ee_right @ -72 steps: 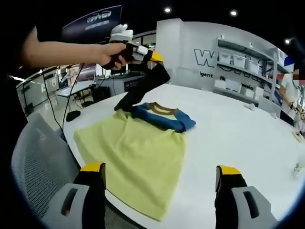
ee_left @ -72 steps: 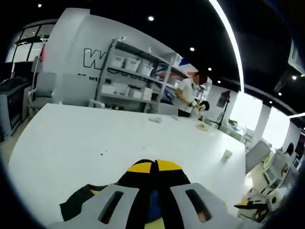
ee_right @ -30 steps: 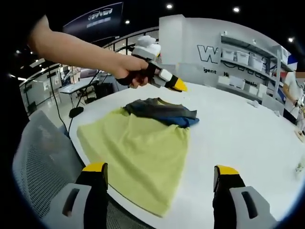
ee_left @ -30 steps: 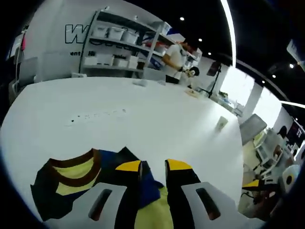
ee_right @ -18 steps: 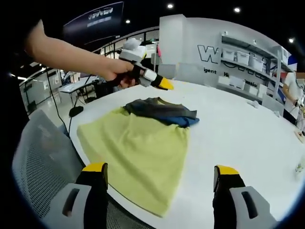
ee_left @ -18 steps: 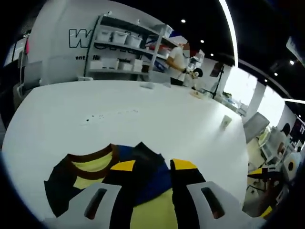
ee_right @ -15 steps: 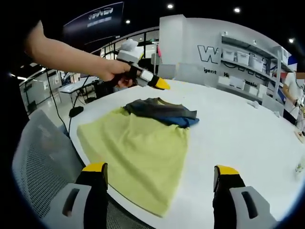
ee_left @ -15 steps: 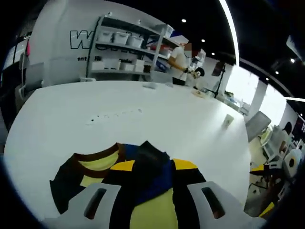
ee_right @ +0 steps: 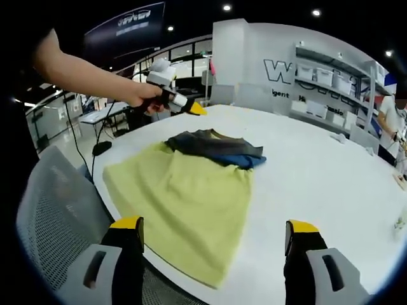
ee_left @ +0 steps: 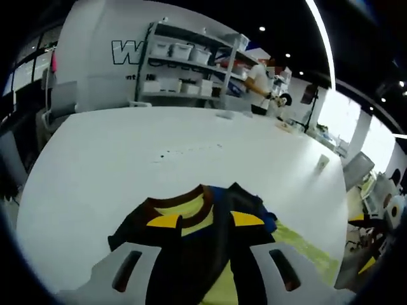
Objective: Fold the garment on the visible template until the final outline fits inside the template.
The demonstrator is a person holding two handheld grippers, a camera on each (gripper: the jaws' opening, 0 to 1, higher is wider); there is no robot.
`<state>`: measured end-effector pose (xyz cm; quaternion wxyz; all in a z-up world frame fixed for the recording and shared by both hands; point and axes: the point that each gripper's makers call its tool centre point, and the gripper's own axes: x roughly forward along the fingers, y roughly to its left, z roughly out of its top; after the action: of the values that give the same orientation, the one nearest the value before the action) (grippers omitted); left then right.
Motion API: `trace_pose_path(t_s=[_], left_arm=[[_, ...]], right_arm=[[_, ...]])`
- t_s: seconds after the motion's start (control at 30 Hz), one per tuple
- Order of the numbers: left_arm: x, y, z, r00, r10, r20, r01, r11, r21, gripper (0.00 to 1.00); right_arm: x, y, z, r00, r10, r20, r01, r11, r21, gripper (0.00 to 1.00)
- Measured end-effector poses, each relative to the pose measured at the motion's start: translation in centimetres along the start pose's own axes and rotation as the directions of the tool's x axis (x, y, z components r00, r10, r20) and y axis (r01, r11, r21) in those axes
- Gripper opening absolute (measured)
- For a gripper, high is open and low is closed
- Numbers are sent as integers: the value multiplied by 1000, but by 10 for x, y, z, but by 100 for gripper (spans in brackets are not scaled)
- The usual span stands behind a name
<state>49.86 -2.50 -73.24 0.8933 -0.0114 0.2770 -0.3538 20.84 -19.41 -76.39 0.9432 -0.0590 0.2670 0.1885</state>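
A yellow-green shirt [ee_right: 184, 197] lies flat on the white table [ee_right: 318, 171], hanging a little over its near edge. Its dark blue top part with a brown collar [ee_right: 216, 145] is folded over onto the body. My left gripper [ee_right: 196, 109], held by a person's hand [ee_right: 137, 94], hovers off the cloth beyond its far left corner. In the left gripper view the open left gripper [ee_left: 205, 220] looks down on the collar [ee_left: 181, 210], with nothing between its jaws. My right gripper [ee_right: 214, 225] stands wide open at the near table edge, over the shirt's hem.
A grey mesh chair [ee_right: 54, 216] stands at the table's near left edge. Shelving with white bins [ee_left: 191, 67] and a person [ee_left: 264, 79] are beyond the far side. A small upright object [ee_left: 322, 161] stands on the table at far right.
The left gripper laid the dark top part down on the shirt, opened, and drew back up and to the left. The right gripper has stayed still.
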Motion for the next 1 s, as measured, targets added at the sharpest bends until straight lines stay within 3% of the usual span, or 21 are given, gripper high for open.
trace_pose_path(t_s=[0.43,0.63,1.0], left_arm=[[-14,56,-8,996,83,-15,-83,996,-26,32],[-18,86,-22,988,144,-50,-146,988,-42,31],[-11,109,-49,975,183,-125,-196,976,-99,27]], right_arm=[[1,1,-2,1000,7,-12,-7,1000,5,91],[1,1,-3,1000,5,-17,-4,1000,5,91],[1,0,-4,1000,4,-27,-3,1000,6,90]])
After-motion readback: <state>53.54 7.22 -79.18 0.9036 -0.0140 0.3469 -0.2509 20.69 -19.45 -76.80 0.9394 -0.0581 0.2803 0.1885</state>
